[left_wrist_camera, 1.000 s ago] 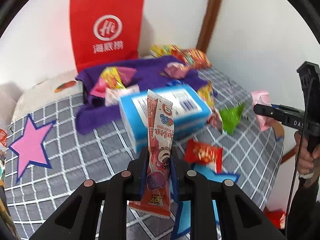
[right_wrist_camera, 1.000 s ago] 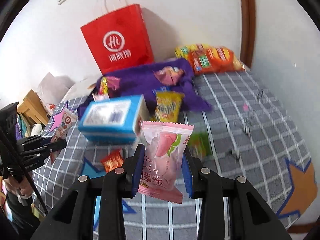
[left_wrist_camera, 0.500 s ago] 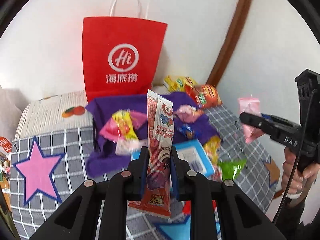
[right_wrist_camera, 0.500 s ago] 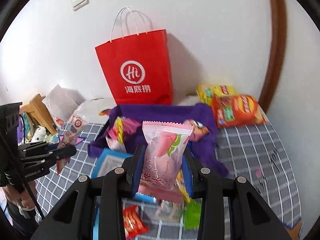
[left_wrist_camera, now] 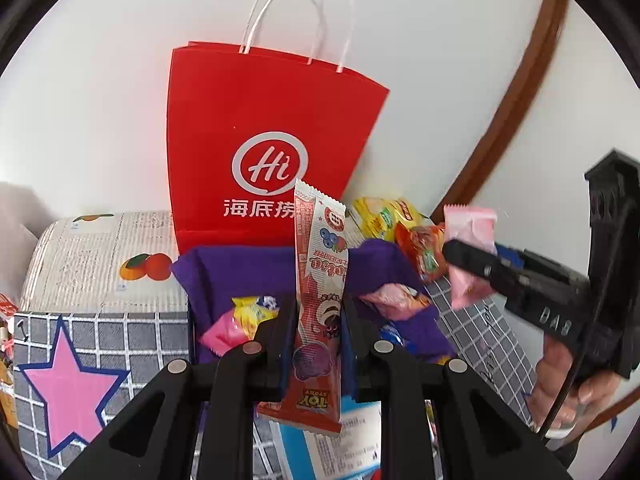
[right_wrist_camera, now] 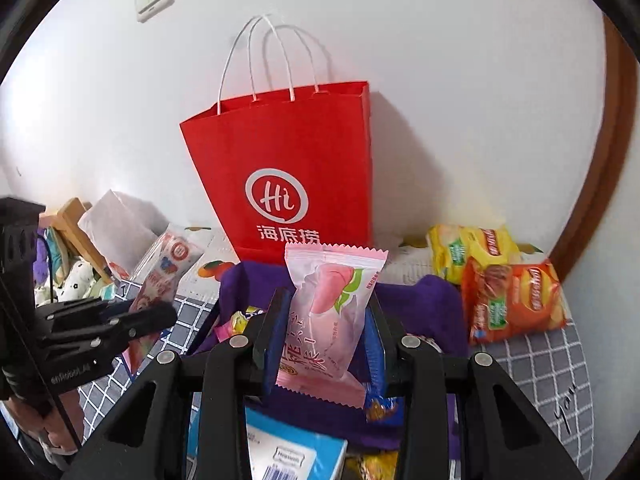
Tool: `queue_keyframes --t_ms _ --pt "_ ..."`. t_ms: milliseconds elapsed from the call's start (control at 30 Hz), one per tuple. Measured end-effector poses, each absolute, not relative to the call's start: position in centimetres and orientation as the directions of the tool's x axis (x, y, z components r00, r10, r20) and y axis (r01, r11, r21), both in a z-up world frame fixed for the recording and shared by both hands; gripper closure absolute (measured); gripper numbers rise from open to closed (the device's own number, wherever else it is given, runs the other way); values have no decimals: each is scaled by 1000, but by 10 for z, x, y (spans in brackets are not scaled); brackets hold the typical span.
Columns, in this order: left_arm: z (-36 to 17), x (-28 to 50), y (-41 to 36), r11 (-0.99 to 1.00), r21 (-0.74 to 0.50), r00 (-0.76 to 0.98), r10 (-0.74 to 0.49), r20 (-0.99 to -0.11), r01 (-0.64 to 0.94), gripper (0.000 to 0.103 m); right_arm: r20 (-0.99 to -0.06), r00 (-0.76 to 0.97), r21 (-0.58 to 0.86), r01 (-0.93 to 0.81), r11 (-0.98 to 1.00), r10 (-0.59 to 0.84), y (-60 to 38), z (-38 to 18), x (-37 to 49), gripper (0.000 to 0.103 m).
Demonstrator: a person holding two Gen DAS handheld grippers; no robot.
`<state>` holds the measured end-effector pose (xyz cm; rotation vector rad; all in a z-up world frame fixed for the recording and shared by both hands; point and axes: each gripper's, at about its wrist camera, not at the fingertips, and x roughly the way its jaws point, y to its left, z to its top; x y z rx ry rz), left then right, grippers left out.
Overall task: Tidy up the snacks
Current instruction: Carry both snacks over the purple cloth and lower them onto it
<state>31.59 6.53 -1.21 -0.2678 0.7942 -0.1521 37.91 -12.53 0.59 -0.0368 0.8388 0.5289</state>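
Observation:
My left gripper [left_wrist_camera: 318, 320] is shut on a long red snack stick packet [left_wrist_camera: 320, 280], held upright. My right gripper [right_wrist_camera: 326, 320] is shut on a pink peach-print packet [right_wrist_camera: 332, 312]. Both are raised before a red paper bag [left_wrist_camera: 264, 144] [right_wrist_camera: 296, 176] that stands against the white wall. From the left wrist view the right gripper [left_wrist_camera: 464, 256] shows at the right with the pink packet [left_wrist_camera: 470, 228]. The right wrist view shows the left gripper [right_wrist_camera: 160, 314] at the left with the red packet [right_wrist_camera: 168, 264]. Below lies a purple cloth [left_wrist_camera: 240, 276] [right_wrist_camera: 420, 300] with several small sweets.
Yellow and orange crisp bags [right_wrist_camera: 508, 292] [left_wrist_camera: 404, 236] lie at the back right on the grey checked cover [right_wrist_camera: 552, 364]. A blue box [right_wrist_camera: 288, 452] [left_wrist_camera: 340, 444] sits just under the grippers. A fruit-print cushion [left_wrist_camera: 104, 264] lies at the left. A brown door frame [left_wrist_camera: 516, 92] runs up the right.
Both grippers have risen and moved toward the red bag, each keeping its packet. The bag now looms larger and the blue box has dropped to the bottom of both views.

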Motion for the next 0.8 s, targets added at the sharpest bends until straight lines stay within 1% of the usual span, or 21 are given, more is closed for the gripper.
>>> queue_keyframes --t_ms 133,200,267,500,600,667,733,767,800 --pt "-29 334 73 950 -311 674 -241 -698 17 84 -743 506 189 -469 863 438 -124 -27 392 67" --pt "-40 338 77 948 -318 666 -240 -706 5 84 -793 439 205 -460 864 422 -123 -47 405 67" --pt "-51 344 78 949 -315 641 -240 -729 -2 84 -809 409 229 -442 867 422 -127 -59 414 67" --pt "-76 355 72 951 -309 578 -245 -778 -12 84 -843 335 247 -455 856 421 -133 -76 421 67" --pt "-80 355 67 952 -306 568 -245 -785 -12 84 -862 315 218 -478 851 398 -130 -80 419 67" --pt "-82 356 64 953 -304 565 -248 -787 -7 84 -882 270 212 -504 838 386 -125 -84 419 67" --pt "-84 356 62 953 -304 560 -251 -790 -1 84 -887 268 206 -498 842 375 -123 -86 419 68" --pt "-85 356 61 953 -304 557 -253 -791 1 84 -891 274 189 -499 846 361 -122 -87 418 72" --pt "-86 355 60 953 -305 556 -255 -792 3 84 -893 281 176 -501 847 351 -121 -88 418 80"
